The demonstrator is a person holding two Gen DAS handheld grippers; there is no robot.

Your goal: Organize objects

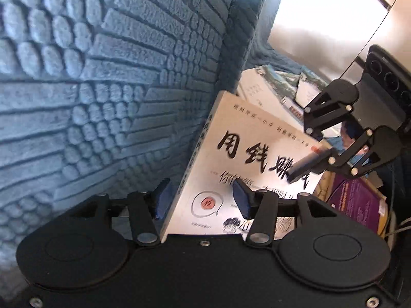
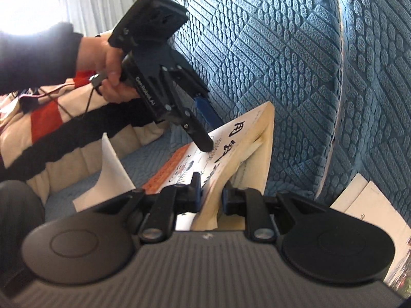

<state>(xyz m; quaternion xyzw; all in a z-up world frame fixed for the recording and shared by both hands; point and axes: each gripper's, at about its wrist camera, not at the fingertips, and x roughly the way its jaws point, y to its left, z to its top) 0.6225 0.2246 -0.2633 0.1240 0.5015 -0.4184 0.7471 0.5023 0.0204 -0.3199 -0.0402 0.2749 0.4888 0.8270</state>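
1. Leftmost, seen from the right wrist, a person's hand (image 2: 108, 64) in a dark sleeve (image 2: 36, 59) grips the handle of the left gripper (image 2: 209, 131), which points steeply down at a white book.
2. Behind that hand lies a striped cushion (image 2: 51, 118) in cream, red and black, resting on the blue seat.
3. Next, the left gripper's jaws stand about half open, the book's spine edge between them; from its own camera neither blue pad (image 1: 241, 200) seems to press on the cover, so it holds nothing, though blur makes that hard to confirm.
4. At centre, the white book (image 1: 231, 169) with large black brush characters stands tilted on the sofa seat, its back leaning toward the quilted blue backrest (image 1: 102, 77).
5. From the right wrist the same book (image 2: 231, 148) shows its cover lifted apart from the yellowed page block, which fans open slightly.
6. Below it, the right gripper (image 2: 210, 200) has its jaws drawn narrow and closed on the lower part of the book, one pad on the cover side, the other on the pages.
7. Further right in the left wrist view, other books lie flat on the seat: a pale one with a landscape photo (image 1: 269, 87) and a purple one (image 1: 357, 202).
8. Rightmost in the right wrist view, white papers (image 2: 370, 210) lie beside the backrest.
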